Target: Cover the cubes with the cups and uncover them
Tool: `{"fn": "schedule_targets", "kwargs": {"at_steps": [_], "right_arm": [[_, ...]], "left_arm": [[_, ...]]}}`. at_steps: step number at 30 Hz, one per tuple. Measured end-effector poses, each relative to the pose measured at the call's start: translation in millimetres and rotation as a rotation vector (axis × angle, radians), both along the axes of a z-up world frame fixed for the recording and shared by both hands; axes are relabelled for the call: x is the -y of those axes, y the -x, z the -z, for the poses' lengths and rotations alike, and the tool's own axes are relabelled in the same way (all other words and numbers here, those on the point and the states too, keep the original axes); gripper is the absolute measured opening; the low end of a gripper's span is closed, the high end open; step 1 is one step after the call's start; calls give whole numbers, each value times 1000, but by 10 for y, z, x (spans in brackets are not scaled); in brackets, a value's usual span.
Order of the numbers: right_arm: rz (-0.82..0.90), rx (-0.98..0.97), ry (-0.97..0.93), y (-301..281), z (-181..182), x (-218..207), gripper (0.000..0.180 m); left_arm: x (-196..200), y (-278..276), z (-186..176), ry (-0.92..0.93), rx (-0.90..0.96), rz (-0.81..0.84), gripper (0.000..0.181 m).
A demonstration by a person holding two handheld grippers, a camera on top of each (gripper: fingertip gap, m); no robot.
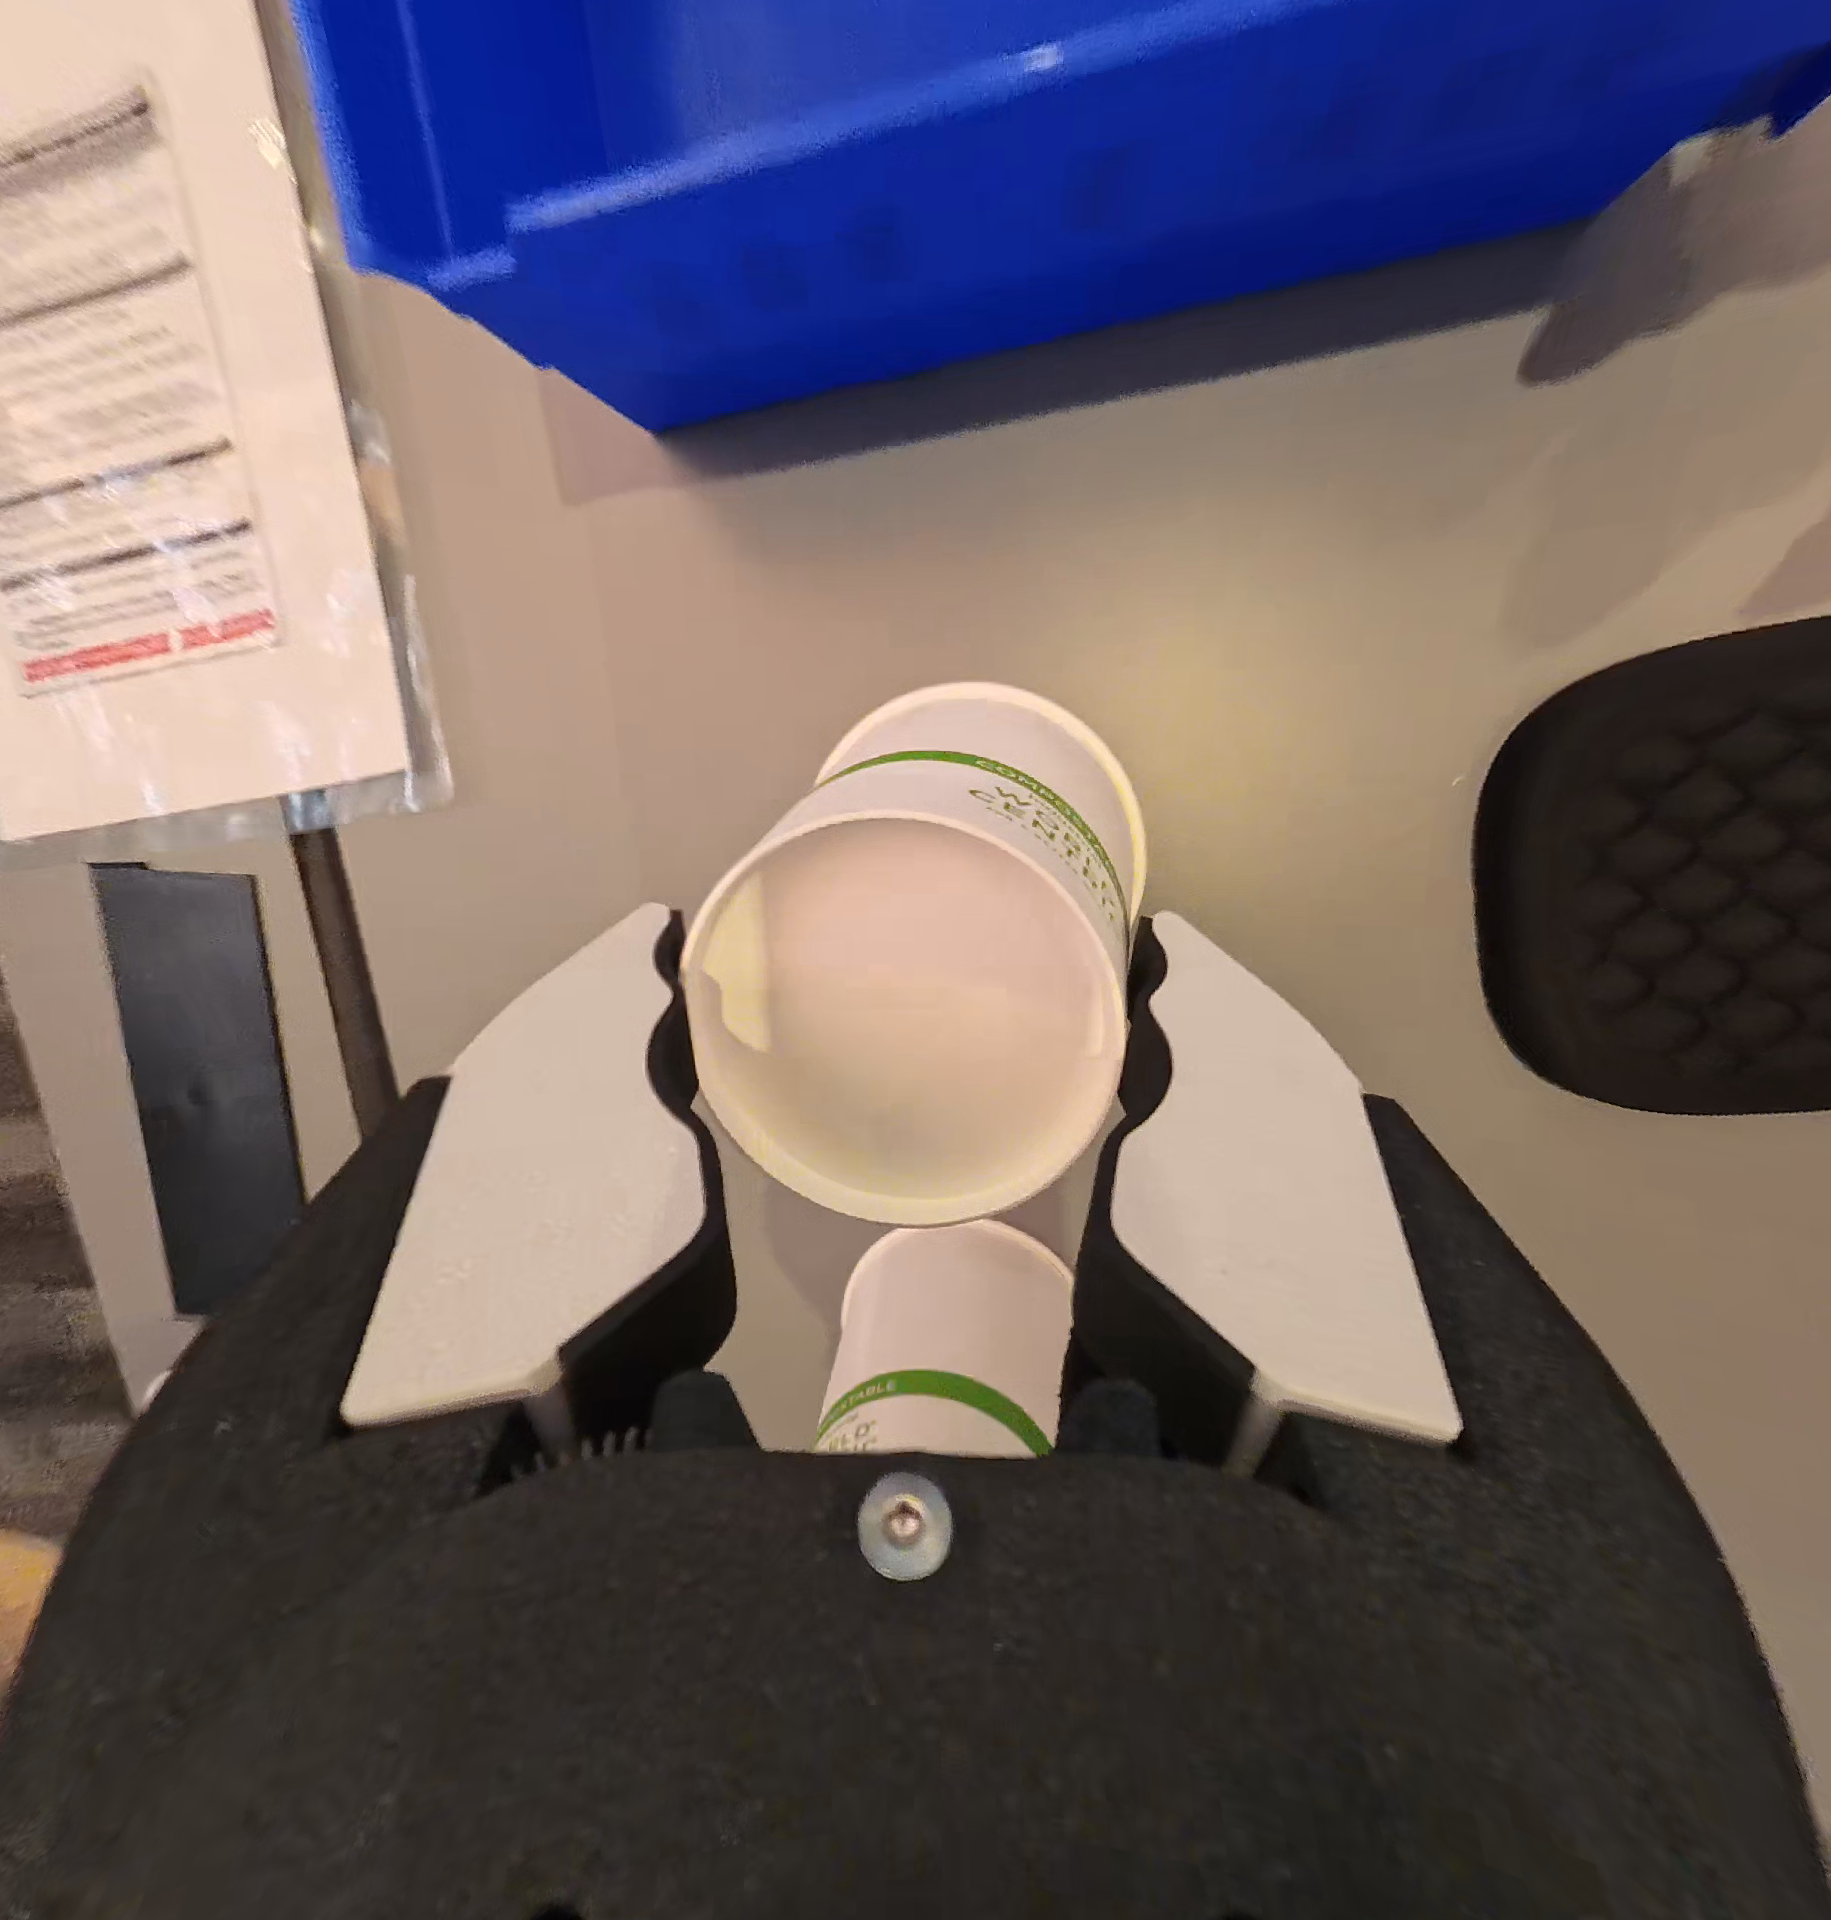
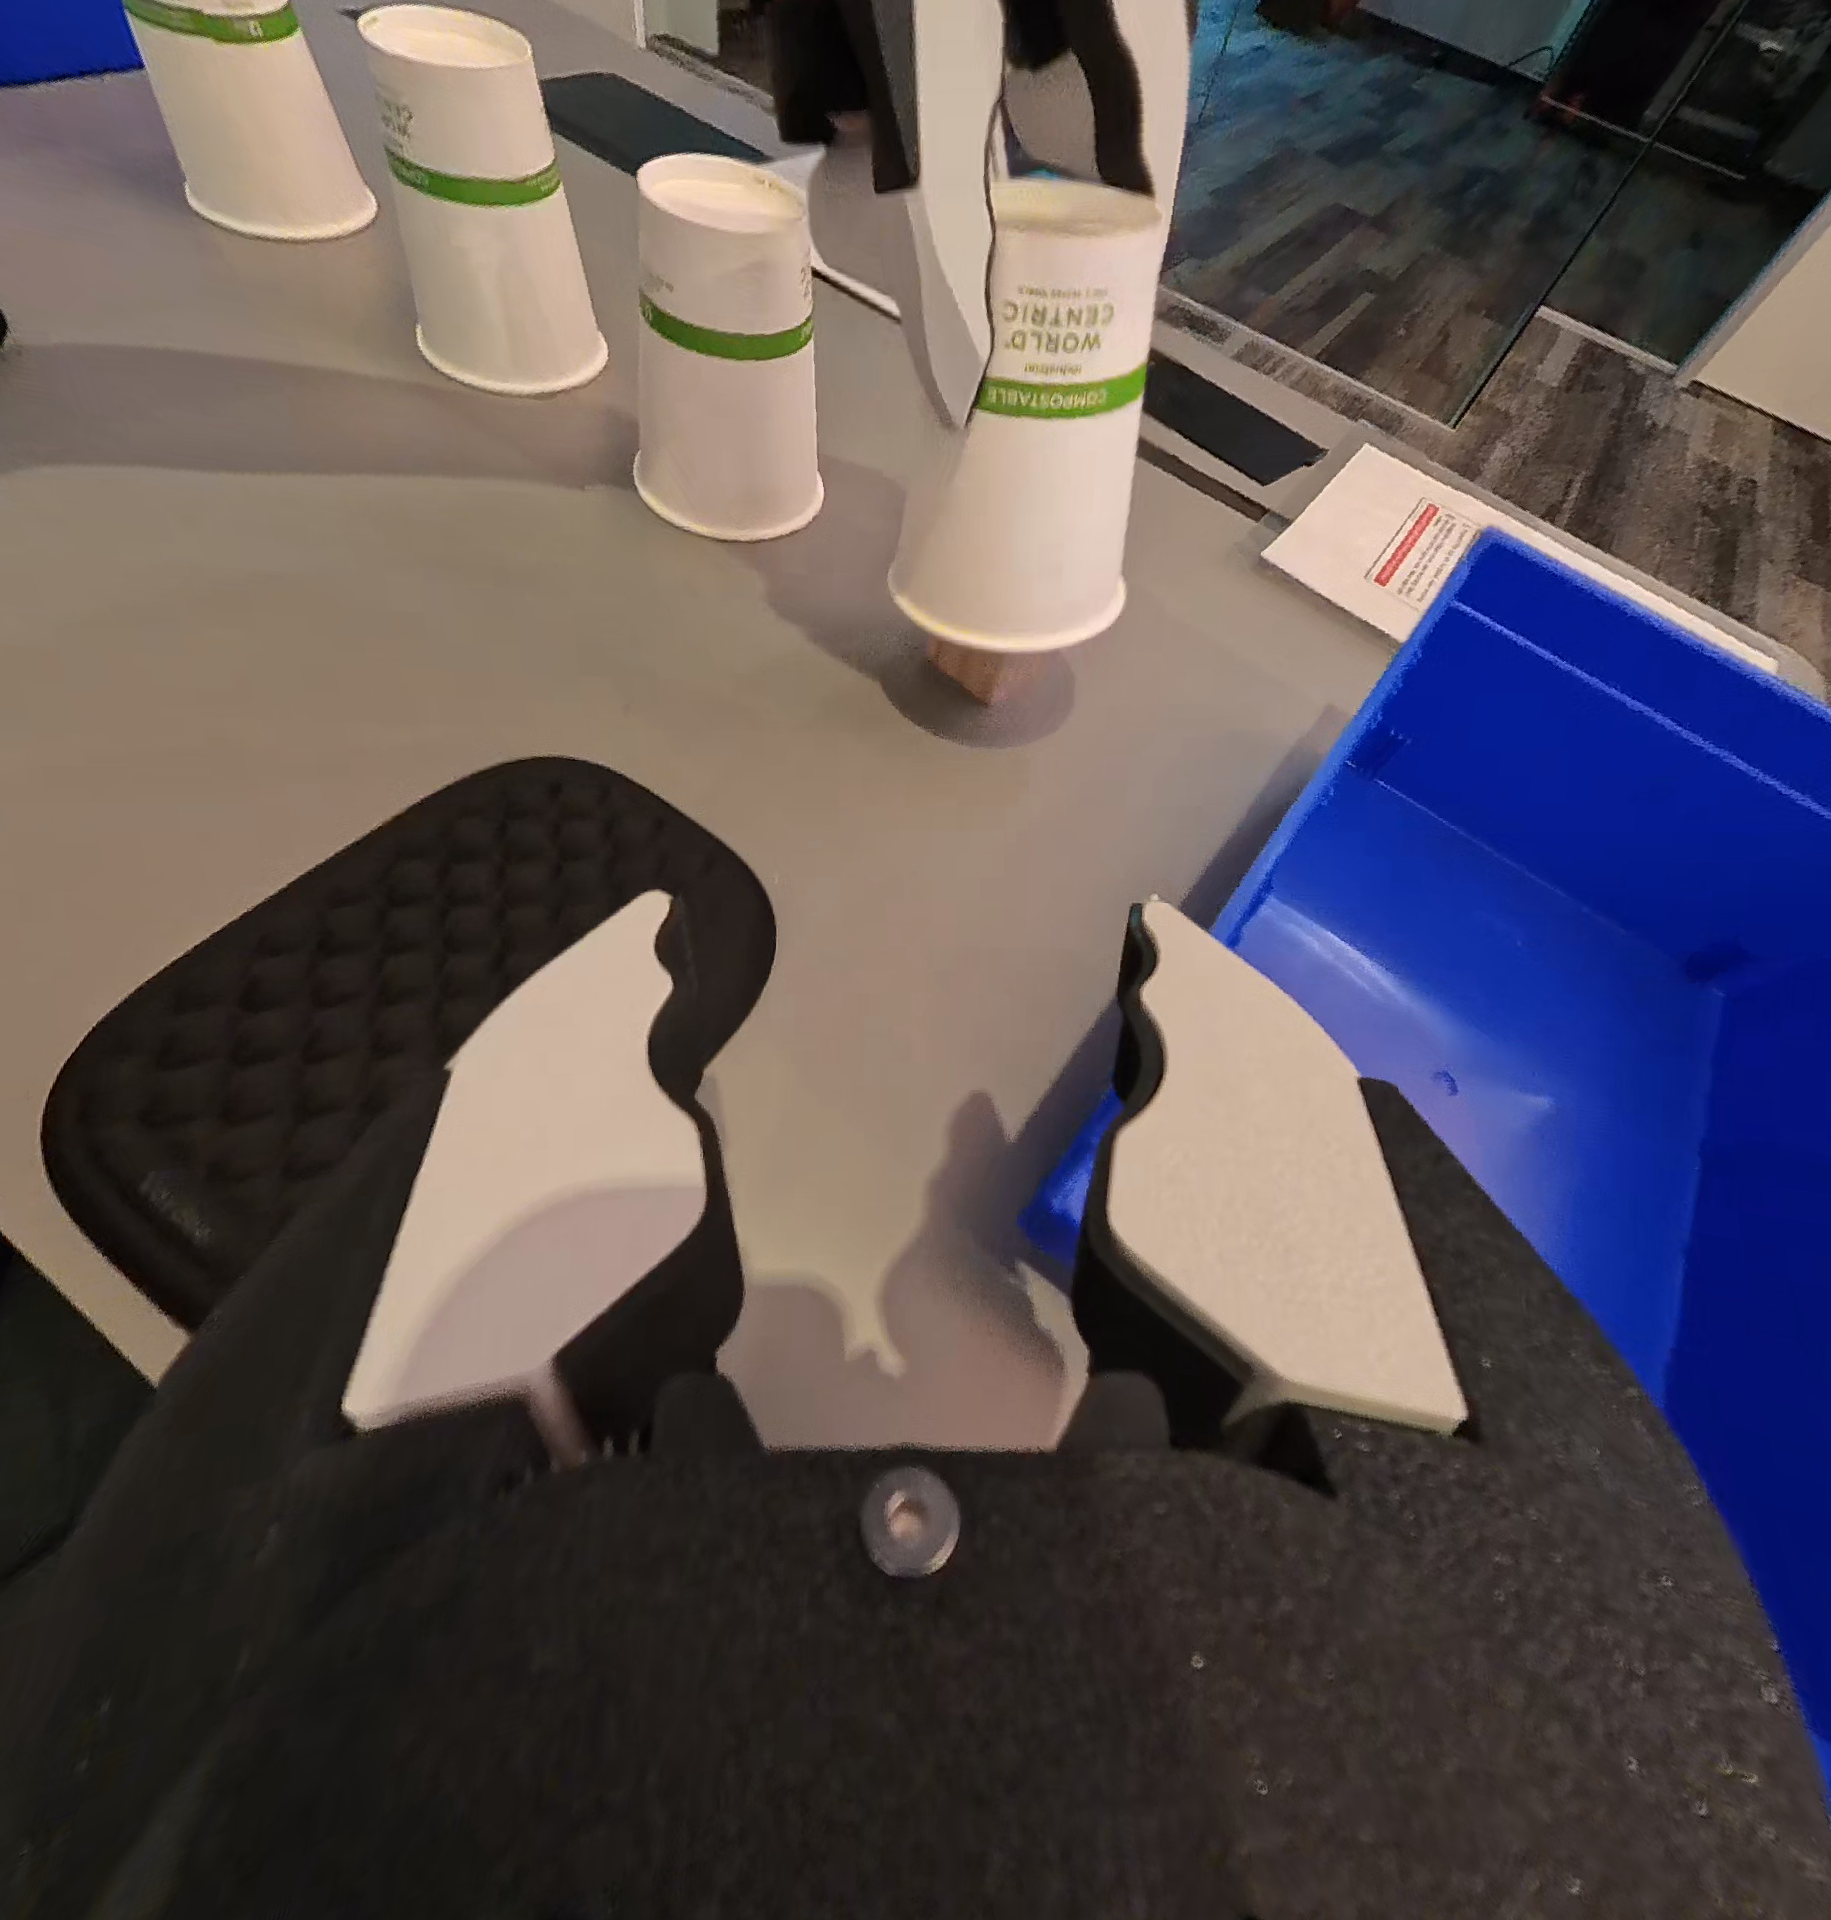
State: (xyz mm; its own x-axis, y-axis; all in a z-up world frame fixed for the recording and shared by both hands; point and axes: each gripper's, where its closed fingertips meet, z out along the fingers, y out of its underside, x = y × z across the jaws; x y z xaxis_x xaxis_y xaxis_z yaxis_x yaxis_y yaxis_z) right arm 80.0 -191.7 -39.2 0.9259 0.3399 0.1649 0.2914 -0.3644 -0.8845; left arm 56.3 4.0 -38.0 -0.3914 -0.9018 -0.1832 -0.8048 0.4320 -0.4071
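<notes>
My left gripper (image 1: 906, 935) is shut on an upside-down white paper cup with a green band (image 1: 900, 1029). In the right wrist view the left gripper (image 2: 1056, 301) holds this cup (image 2: 1036, 499) slightly tilted, just above a small wooden cube (image 2: 978, 670) on the grey table (image 2: 475, 623). The cube's lower part shows under the cup's rim. Three more inverted cups stand in a row to the left: the nearest (image 2: 729, 416), the middle (image 2: 495, 270) and the farthest (image 2: 256, 135). One of them shows below my left gripper (image 1: 942, 1340). My right gripper (image 2: 906, 914) is open and empty above the table.
A blue plastic bin (image 2: 1565, 935) stands at the right of my right gripper and also shows in the left wrist view (image 1: 994, 208). A black textured pad (image 2: 371, 987) lies to its left, also seen in the left wrist view (image 1: 1700, 883). A printed sheet in a clear holder (image 1: 142, 468) lies near the table edge.
</notes>
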Motion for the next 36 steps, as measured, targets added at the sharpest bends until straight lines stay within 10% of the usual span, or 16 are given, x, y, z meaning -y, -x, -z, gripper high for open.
{"fn": "schedule_targets", "kwargs": {"at_steps": [14, 36], "right_arm": [[-215, -509, -359, 629, -898, -692, 64], [-550, -672, -580, 1248, -1492, -477, 2]], "left_arm": [[826, 348, -1498, 241, 567, 167, 80], [1126, 871, -1648, 403, 678, 245, 80]]}}
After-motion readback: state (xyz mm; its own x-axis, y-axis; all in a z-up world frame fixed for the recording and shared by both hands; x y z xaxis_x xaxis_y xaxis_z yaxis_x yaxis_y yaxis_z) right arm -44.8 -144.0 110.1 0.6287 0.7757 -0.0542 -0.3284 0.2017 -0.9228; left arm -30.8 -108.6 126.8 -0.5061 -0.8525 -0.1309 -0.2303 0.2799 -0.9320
